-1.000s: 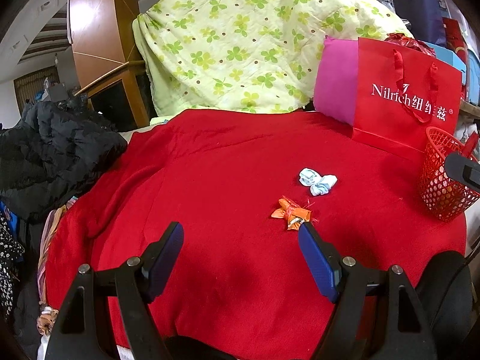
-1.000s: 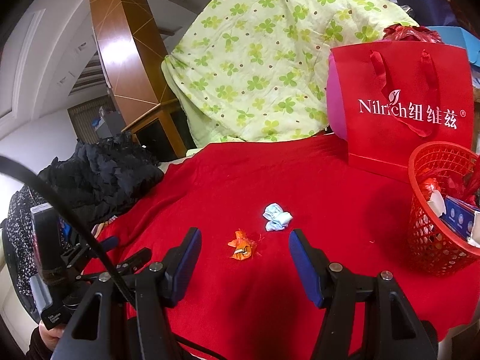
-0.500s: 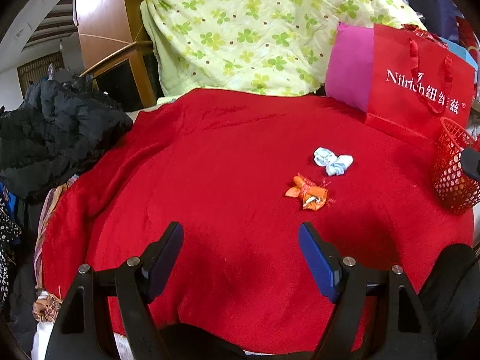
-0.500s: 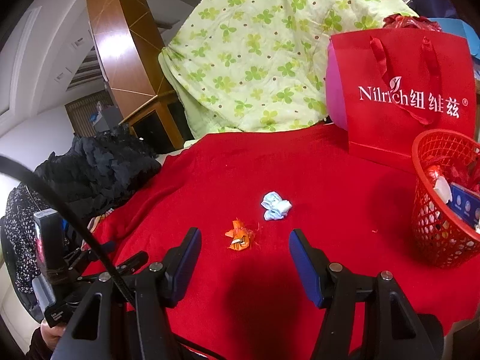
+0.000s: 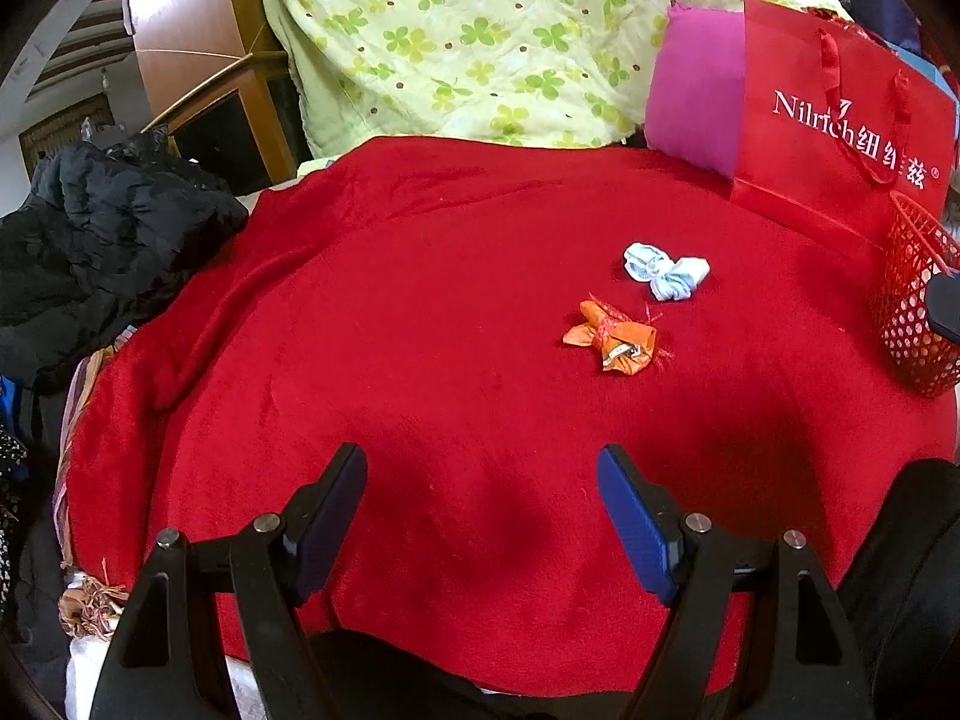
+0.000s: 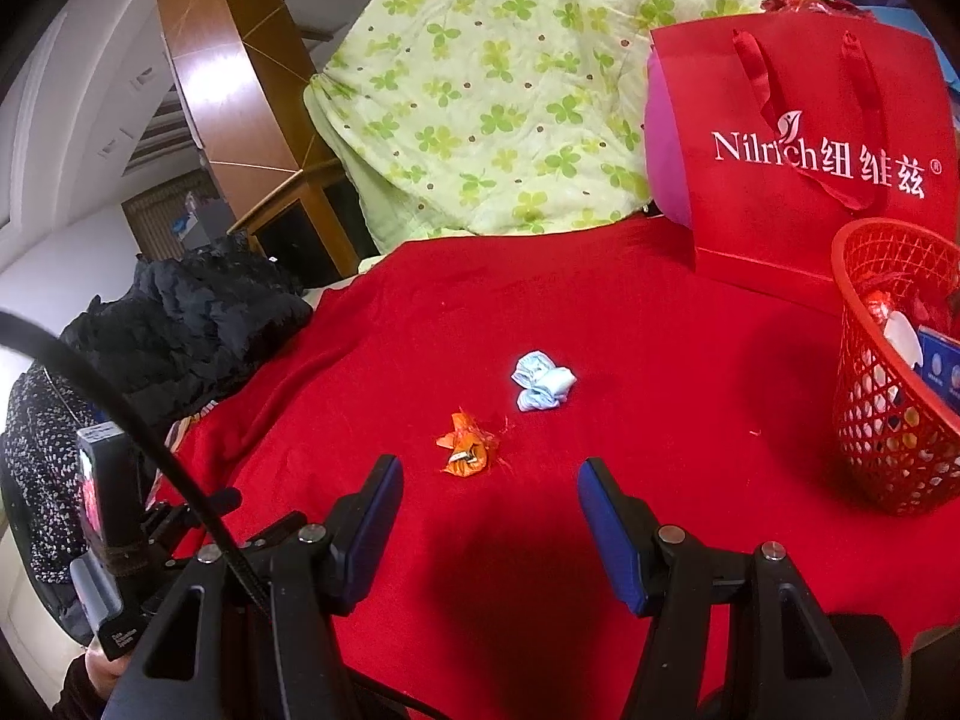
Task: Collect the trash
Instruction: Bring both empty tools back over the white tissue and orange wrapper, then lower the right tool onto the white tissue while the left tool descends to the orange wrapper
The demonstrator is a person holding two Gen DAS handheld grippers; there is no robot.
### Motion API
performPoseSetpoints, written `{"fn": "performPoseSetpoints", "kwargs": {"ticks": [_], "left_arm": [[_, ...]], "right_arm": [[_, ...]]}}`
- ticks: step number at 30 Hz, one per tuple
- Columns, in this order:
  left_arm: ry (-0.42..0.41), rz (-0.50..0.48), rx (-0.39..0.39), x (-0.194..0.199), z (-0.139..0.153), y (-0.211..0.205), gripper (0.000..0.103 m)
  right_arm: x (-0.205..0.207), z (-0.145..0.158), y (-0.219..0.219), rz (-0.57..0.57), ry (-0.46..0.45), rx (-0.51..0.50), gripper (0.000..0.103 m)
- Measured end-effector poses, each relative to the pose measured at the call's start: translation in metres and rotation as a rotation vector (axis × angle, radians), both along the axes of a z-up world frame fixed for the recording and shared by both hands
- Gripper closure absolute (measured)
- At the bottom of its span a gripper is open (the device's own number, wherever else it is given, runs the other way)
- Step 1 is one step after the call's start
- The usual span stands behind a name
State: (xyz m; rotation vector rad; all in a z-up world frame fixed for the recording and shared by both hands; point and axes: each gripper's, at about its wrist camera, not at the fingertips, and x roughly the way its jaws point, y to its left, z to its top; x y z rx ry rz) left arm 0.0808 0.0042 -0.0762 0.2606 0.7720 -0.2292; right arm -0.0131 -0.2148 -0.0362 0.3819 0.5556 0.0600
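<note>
Both hand-held grippers (image 5: pixel 480 480) (image 6: pixel 489 480): black frames, blue pads, silver screws; black cable on right.

A plain red blanket (image 5: pixel 420 360) covers the surface. On it lie an orange wrapper (image 5: pixel 615 339) and a pale blue-and-white wrapper (image 5: pixel 666 270). The basket (image 6: pixel 888 420) is red mesh. The bag (image 6: pixel 810 120) is red with white lettering, beside a magenta cushion (image 5: pixel 696 96). The quilt (image 5: pixel 480 42) is pale yellow-green with green clovers and brown dots. The jacket (image 5: pixel 102 246) looks black.
</note>
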Motion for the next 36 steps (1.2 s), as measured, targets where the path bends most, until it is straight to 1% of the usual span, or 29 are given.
{"fn": "performPoseSetpoints", "kwargs": {"ticks": [8,14,22,31,36], "left_arm": [[0.026,-0.001,0.015,0.005,-0.011,-0.006,0.024],[0.052,0.008,0.022,0.011,-0.020,-0.006,0.024],[0.081,0.025,0.036,0.021,-0.031,-0.005,0.024],[0.109,0.032,0.054,0.029,-0.041,-0.007,0.024],[0.145,0.036,0.046,0.036,-0.048,-0.007,0.024]], "right_arm": [[0.009,-0.013,-0.002,0.007,0.034,0.011,0.038],[0.022,-0.018,-0.002,0.018,0.049,0.007,0.038],[0.053,-0.020,-0.005,0.040,0.064,-0.007,0.038],[0.092,-0.030,-0.016,0.057,0.094,0.010,0.038],[0.120,-0.037,-0.026,0.055,0.112,0.024,0.038]]}}
